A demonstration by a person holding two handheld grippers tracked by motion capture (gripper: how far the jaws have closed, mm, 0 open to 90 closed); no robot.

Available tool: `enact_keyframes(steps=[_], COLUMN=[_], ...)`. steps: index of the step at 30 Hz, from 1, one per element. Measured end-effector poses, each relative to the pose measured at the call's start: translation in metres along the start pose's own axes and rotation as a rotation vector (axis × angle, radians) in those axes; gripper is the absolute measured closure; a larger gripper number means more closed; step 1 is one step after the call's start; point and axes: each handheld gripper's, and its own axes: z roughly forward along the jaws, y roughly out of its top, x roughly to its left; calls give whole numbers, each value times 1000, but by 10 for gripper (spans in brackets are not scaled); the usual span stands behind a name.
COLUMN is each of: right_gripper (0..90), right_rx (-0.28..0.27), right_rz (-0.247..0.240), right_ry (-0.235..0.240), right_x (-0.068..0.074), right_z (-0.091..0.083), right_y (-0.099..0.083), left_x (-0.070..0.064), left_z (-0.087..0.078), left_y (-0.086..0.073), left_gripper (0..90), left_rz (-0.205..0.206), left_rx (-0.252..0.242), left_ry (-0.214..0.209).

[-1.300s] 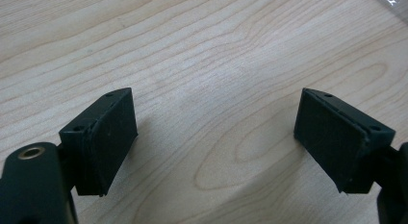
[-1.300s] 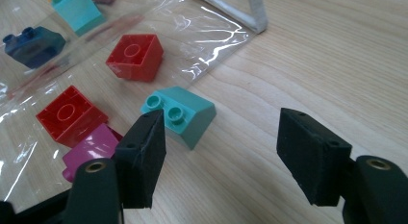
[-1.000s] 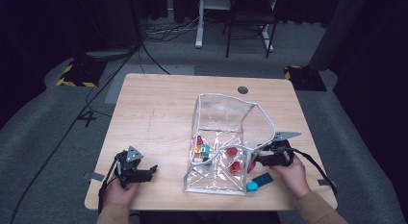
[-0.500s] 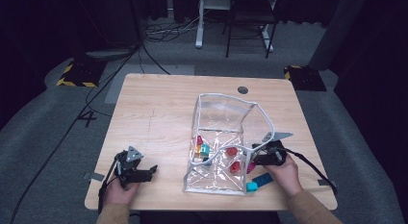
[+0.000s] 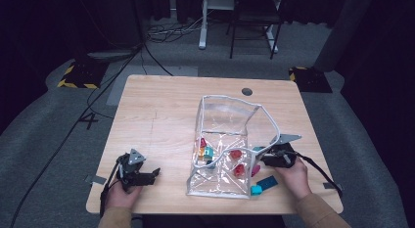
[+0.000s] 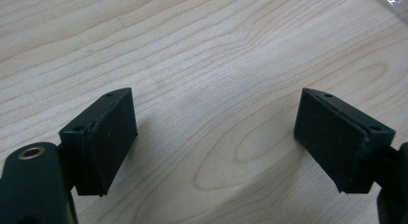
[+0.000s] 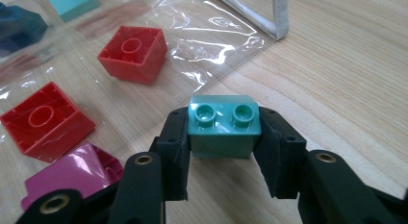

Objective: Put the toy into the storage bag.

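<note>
The right gripper was clamped on a teal two-stud brick, studs up, with the clear plastic pouch just ahead and to its left, while the left gripper sat open over bare surface.

Left of the clear bag you have bare tabletop to pass over freely. On your right, room is tight: the bag's white rim stands just ahead, and a blue block lies close beside your hand.
</note>
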Motion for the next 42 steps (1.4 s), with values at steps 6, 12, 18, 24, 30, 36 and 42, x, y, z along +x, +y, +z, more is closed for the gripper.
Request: enact_keyframes(steps=[6, 12, 18, 24, 30, 36, 42], right_gripper=[585, 585, 585, 585, 584, 584, 584], right_rx=[-15, -29, -32, -49, -89, -105, -150], right_rz=[-15, -32, -79, -63, -37, -23, -27], right_ry=[-24, -48, -79, -79, -65, -55, -39], right_x=[-2, -6, -3, -3, -7, -8, -6], right_z=[-17, -39, -58, -79, -104, -124, -145], right_y=[3, 8, 16, 27, 40, 51, 66], left_x=[0, 0, 0, 0, 0, 0, 0], left_z=[0, 0, 0, 0, 0, 0, 0], left_y=[0, 0, 0, 0, 0, 0, 0], left_gripper=[153, 153, 153, 153, 153, 153, 153], left_rz=[0, 0, 0, 0, 0, 0, 0], left_rx=[0, 0, 0, 0, 0, 0, 0], left_ry=[0, 0, 0, 0, 0, 0, 0])
